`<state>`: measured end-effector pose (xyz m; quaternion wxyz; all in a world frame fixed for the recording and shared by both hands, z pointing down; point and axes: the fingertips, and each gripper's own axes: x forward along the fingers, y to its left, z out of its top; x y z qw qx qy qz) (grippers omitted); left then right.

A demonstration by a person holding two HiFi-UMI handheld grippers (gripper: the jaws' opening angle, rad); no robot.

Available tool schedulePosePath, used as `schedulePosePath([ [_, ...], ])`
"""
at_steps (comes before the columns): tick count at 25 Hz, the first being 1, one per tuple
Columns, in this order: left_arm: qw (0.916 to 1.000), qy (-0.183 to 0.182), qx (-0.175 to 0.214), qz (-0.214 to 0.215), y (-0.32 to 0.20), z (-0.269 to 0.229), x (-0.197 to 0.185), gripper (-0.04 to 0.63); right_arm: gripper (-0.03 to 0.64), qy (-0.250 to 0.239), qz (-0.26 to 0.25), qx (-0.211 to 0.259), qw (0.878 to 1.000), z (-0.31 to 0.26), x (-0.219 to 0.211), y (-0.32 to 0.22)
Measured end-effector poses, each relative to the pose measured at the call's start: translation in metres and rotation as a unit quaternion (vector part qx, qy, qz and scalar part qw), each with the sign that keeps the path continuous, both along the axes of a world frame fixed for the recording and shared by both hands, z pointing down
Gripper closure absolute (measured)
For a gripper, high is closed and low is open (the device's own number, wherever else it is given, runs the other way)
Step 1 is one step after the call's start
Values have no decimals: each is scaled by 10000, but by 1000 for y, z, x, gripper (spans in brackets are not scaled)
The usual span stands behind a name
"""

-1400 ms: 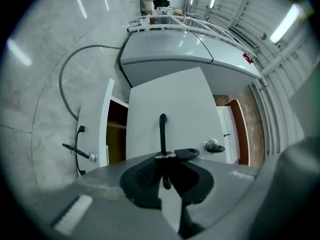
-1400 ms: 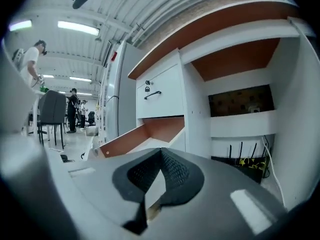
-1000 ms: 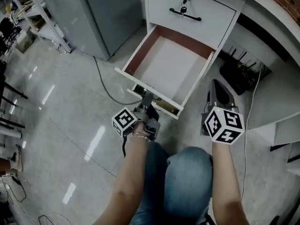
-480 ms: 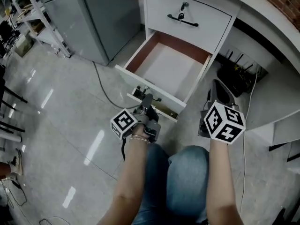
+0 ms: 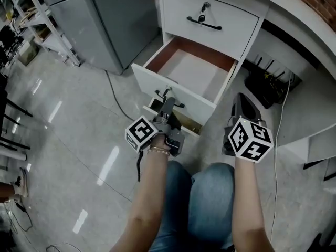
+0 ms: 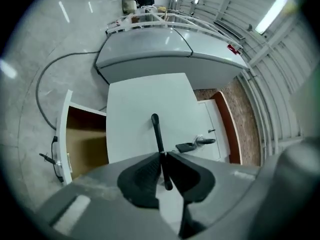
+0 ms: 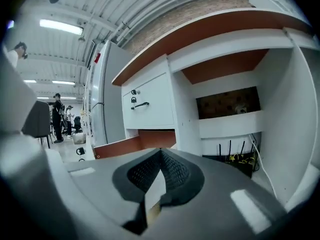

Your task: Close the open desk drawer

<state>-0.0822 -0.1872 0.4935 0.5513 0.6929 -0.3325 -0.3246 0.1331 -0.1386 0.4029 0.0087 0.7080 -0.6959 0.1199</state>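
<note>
The open drawer [image 5: 191, 72] is the middle one of the white cabinet [image 5: 173, 46] under the curved surface [image 5: 294, 20], and it stands partly pulled out toward the person. The left tongs [image 6: 162, 156] point level at its white front panel [image 6: 145, 99]. The thin black handle [image 6: 156, 131] passes between their pads. The jaws have just been opening a little and stand slightly spread, close on both sides of the bar. The right tongs [image 7: 160, 151] are pressed together with nothing between them, and they hover to the right of the drawer, apart from it. The upper drawer [image 5: 210, 17] is shut, with a key [image 5: 205, 7] in its lock.
</note>
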Motion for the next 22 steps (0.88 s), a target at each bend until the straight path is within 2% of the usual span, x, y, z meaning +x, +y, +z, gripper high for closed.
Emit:
schedulePosePath([
  [11, 10000, -35, -83, -1, -9, 1, 17, 552, 618, 331, -387, -68, 9987, 9, -20, 0],
  [17, 9996, -251, -100, 36, -22, 0, 24, 548, 618, 606, -277, -202, 9976, 16, -16, -2],
  [22, 9997, -241, -81, 19, -33, 0, 32, 546, 618, 741, -369, -207, 9964, 17, -14, -6],
])
